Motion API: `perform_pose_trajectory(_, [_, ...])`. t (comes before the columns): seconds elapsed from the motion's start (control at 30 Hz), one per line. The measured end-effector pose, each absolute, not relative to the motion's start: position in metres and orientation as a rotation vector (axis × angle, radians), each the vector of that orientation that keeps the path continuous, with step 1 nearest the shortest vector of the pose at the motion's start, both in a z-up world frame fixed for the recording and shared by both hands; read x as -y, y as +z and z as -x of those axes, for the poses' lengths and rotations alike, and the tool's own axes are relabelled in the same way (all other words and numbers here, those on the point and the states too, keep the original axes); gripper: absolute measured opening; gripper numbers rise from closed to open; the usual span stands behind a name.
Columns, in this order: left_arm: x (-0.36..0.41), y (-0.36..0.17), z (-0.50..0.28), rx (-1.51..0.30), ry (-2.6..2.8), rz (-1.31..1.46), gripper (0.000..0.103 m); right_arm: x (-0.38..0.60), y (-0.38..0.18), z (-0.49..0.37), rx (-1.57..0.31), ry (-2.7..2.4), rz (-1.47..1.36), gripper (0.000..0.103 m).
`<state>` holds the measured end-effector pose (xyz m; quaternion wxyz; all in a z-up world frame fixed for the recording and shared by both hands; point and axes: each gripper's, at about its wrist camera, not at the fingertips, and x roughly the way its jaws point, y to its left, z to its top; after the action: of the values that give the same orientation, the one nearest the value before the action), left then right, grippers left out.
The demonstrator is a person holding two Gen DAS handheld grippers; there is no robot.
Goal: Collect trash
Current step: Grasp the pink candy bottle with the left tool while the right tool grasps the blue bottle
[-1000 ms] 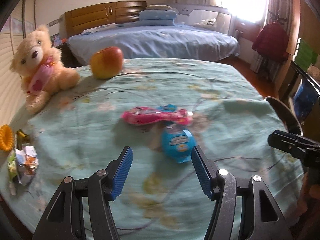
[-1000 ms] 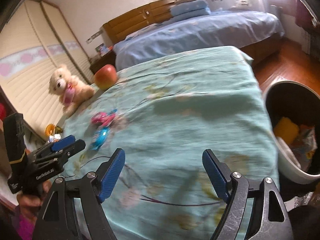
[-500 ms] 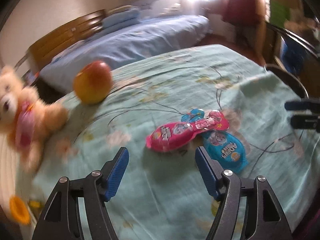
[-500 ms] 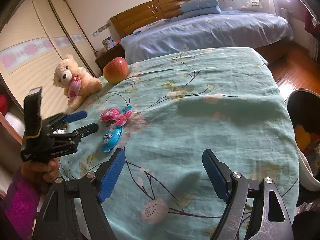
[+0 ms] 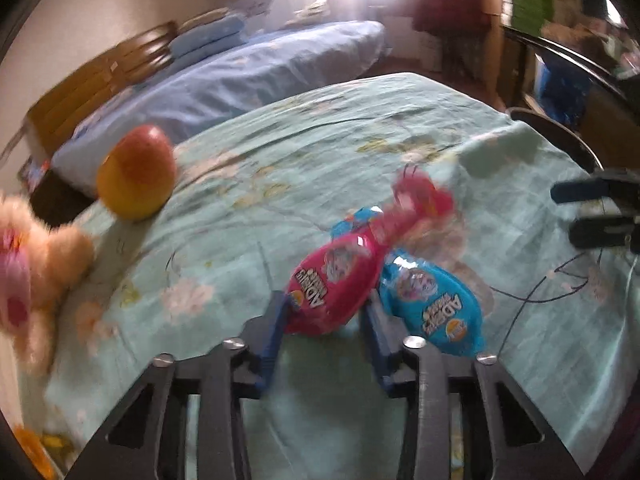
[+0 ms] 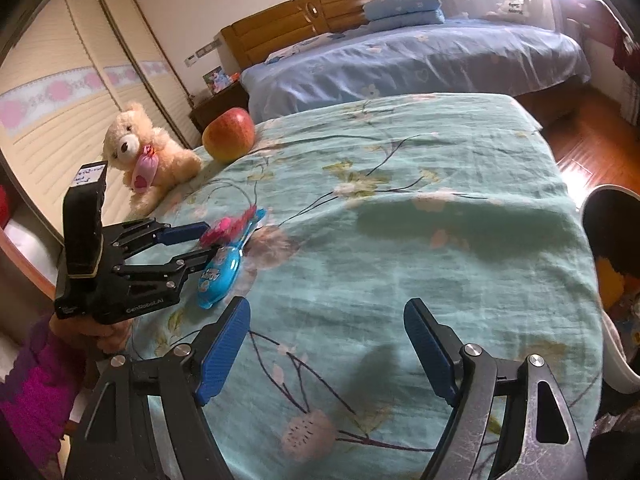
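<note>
Closing the left tongs (image 5: 326, 320) narrowly around the pink snack wrapper (image 5: 340, 280), with its blue twin (image 5: 432, 308) lying just outside the right finger, while keeping the right tongs (image 6: 326, 344) wide and empty near the trash bin (image 6: 600, 200) for the drop.

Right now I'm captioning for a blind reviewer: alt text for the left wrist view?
The left hand-held gripper closes around a glossy pink snack packet overlapping a blue snack packet on a teal floral cloth; a red-yellow apple sits behind.
</note>
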<state>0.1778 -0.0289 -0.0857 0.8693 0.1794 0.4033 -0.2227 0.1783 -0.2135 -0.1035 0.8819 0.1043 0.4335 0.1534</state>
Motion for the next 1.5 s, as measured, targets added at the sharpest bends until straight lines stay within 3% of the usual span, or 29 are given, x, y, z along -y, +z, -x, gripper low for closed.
perform_pose_trajectory(0.17, [0.009,-0.076,-0.160,-0.873,-0.352,-0.261,0.030,0.194,-0.105,-0.181,-0.910,0.375,-0.195,0.077])
perform_pose_trajectory(0.47, [-0.025,-0.069,-0.125,-0.910,-0.227,-0.099,0.030,0.148,-0.108,-0.191,-0.924,0.454,-0.142,0.062])
perform_pose_trajectory(0.53, [-0.026,-0.066,-0.122,-0.900,-0.223,-0.096,0.034,0.137,-0.110,-0.195,-0.928,0.465,-0.131,0.058])
perform_pose_trajectory(0.6, [-0.025,-0.067,-0.118,-0.890,-0.212,-0.107,0.045,0.128,-0.112,-0.198,-0.936,0.473,-0.116,0.056])
perform_pose_trajectory(0.67, [-0.023,-0.068,-0.116,-0.878,-0.208,-0.124,0.047,0.119,-0.117,-0.203,-0.952,0.479,-0.091,0.053])
perform_pose_trajectory(0.9, [-0.022,-0.074,-0.126,-0.856,-0.226,-0.134,0.051,0.122,-0.117,-0.210,-0.944,0.469,-0.077,0.020])
perform_pose_trajectory(1.03, [-0.015,-0.076,-0.131,-0.855,-0.259,-0.152,0.049,0.139,-0.111,-0.209,-0.944,0.453,-0.083,0.015])
perform_pose_trajectory(1.1, [-0.009,-0.079,-0.134,-0.873,-0.277,-0.137,0.037,0.152,-0.109,-0.210,-0.946,0.439,-0.103,0.014])
perform_pose_trajectory(1.17, [0.000,-0.081,-0.135,-0.895,-0.303,-0.112,0.036,0.171,-0.107,-0.211,-0.949,0.412,-0.134,0.013])
perform_pose_trajectory(1.2, [0.006,-0.082,-0.135,-0.902,-0.311,-0.105,0.036,0.175,-0.107,-0.212,-0.949,0.399,-0.143,0.008])
perform_pose_trajectory(1.27, [0.018,-0.082,-0.131,-0.904,-0.340,-0.099,0.036,0.191,-0.108,-0.215,-0.958,0.366,-0.164,0.008])
perform_pose_trajectory(1.37, [0.031,-0.079,-0.126,-0.891,-0.353,-0.125,0.038,0.210,-0.110,-0.218,-0.960,0.324,-0.215,0.016])
perform_pose_trajectory(1.43, [0.032,-0.075,-0.124,-0.868,-0.328,-0.165,0.046,0.215,-0.110,-0.217,-0.952,0.298,-0.223,0.027])
perform_pose_trajectory(1.5, [0.030,-0.072,-0.122,-0.849,-0.321,-0.183,0.060,0.215,-0.108,-0.213,-0.937,0.305,-0.234,0.036])
